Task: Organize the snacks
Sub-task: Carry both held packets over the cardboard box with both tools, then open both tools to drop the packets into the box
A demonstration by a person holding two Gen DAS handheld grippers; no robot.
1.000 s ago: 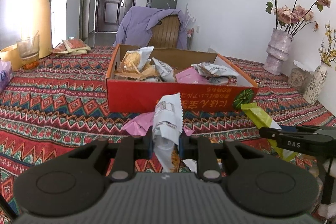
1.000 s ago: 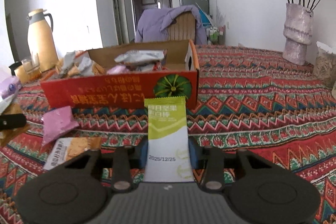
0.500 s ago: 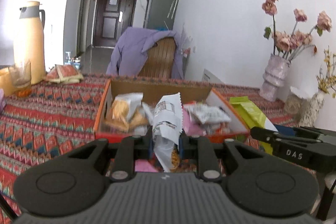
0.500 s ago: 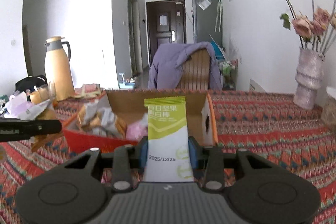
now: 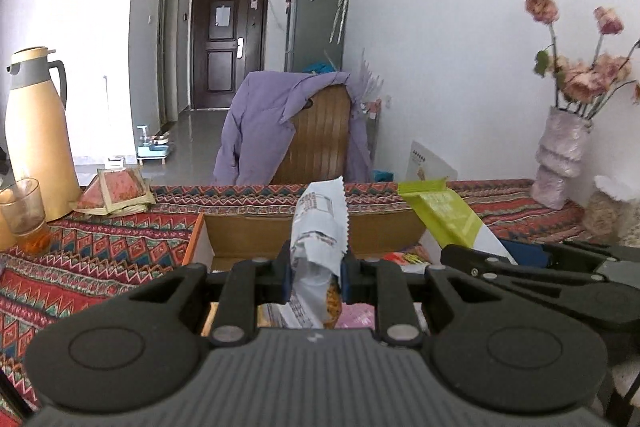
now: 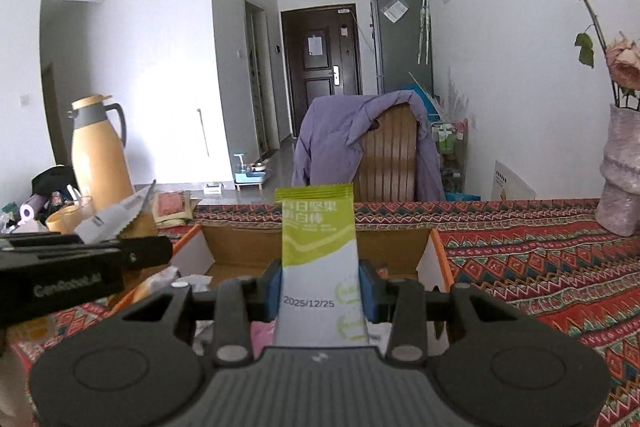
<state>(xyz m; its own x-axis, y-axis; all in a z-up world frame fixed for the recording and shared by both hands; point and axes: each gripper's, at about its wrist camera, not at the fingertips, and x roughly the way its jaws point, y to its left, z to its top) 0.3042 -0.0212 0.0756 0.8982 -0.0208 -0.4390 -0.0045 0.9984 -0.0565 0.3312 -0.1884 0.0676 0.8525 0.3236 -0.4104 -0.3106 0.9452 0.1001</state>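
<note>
My left gripper (image 5: 316, 277) is shut on a crumpled white snack packet (image 5: 318, 223) and holds it upright above the open orange cardboard box (image 5: 248, 235). My right gripper (image 6: 320, 291) is shut on a green and white snack bar packet (image 6: 318, 239), also above the box (image 6: 240, 247). The green packet shows in the left wrist view (image 5: 444, 211) just right of the white one. The white packet shows in the right wrist view (image 6: 116, 215) at the left. Snack packets lie in the box, mostly hidden by the grippers.
A yellow thermos (image 5: 36, 135) and a glass (image 5: 24, 207) stand at the table's far left, with red sachets (image 5: 116, 189) near them. A vase of dried roses (image 5: 560, 163) stands at the right. A chair with a purple jacket (image 5: 304, 123) is behind the patterned table.
Both grippers have risen and moved forward over the box with their packets still held. The box front and the loose packets on the cloth have dropped out of view.
</note>
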